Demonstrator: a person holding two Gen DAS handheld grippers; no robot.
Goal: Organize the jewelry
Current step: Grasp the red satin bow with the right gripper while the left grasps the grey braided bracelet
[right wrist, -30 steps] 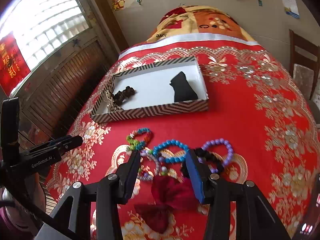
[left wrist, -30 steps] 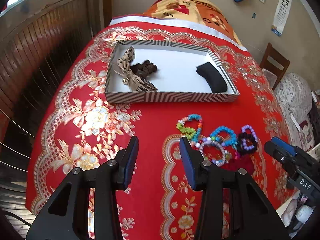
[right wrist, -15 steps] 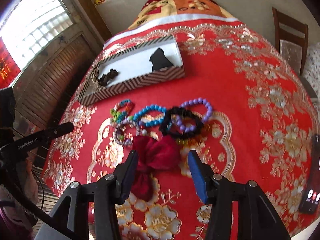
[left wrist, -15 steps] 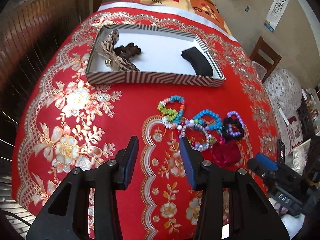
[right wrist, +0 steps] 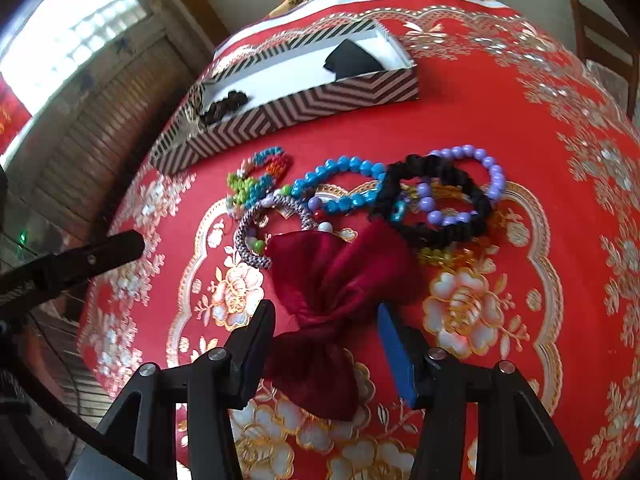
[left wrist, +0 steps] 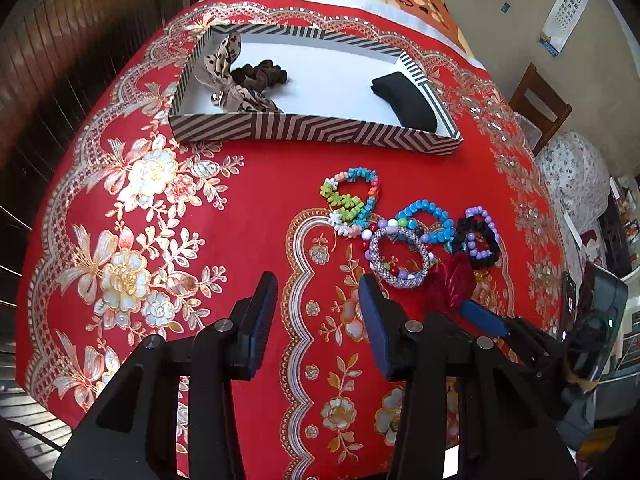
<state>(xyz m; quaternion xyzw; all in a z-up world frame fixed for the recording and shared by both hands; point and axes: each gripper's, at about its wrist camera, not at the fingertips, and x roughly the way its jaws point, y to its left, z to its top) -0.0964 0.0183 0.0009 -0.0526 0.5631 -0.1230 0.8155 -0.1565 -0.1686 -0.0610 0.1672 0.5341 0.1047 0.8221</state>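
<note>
The right gripper [right wrist: 326,320], fingers spread apart, straddles the knot of the dark red fabric bow [right wrist: 332,304] on the red floral tablecloth [right wrist: 520,92]. The left gripper [left wrist: 318,304] hangs released over bare cloth.

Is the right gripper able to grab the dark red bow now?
Probably yes. The right gripper is open, its jaws either side of the bow, with nothing lying on the bow's middle.
</note>
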